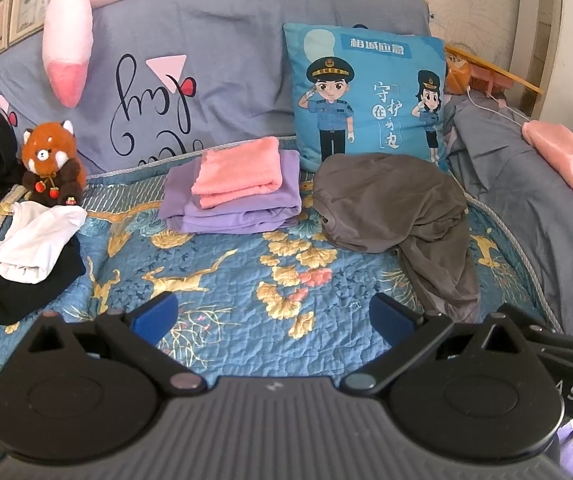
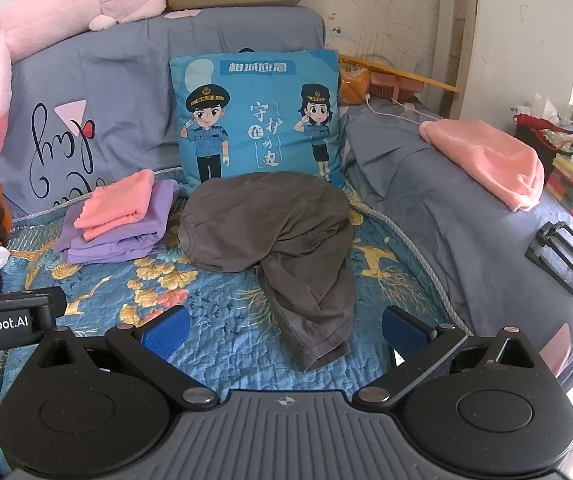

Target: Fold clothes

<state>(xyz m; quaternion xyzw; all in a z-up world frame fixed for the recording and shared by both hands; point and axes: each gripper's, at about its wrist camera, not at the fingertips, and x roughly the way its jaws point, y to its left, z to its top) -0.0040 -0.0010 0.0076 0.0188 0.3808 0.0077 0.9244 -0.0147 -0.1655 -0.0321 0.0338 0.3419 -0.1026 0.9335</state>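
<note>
Along the bed's left edge, a crumpled white garment (image 1: 34, 240) lay on top of a black one (image 1: 26, 292), both unfolded, with a red panda plush (image 1: 52, 160) sitting just behind them against the grey-blue pillow (image 1: 174, 92). Nearer the middle of the quilt (image 1: 222, 280), toward the head of the bed, a folded purple garment (image 1: 238, 204) carried a folded pink towel (image 1: 238, 172) on top; that stack looked like finished work set back out of the way. Beside it to the right, a grey garment (image 2: 270, 224) lay in a loose heap in front of the blue cartoon cushion (image 2: 254, 120), one end trailing down toward the bed's near edge. It was probably the next piece to be folded, since it sat closest to both tools. Another pink towel (image 2: 486, 160) rested on the grey-blue bedding at the right edge. The left hand-held gripper (image 1: 272, 316) hovered over bare quilt with its jaws spread wide and nothing between them. The right hand-held gripper (image 2: 286, 330) was likewise wide and empty, the trailing end of the grey garment lying between its blue pads (image 2: 166, 332), which suggested a grasp there was being lined up.
</note>
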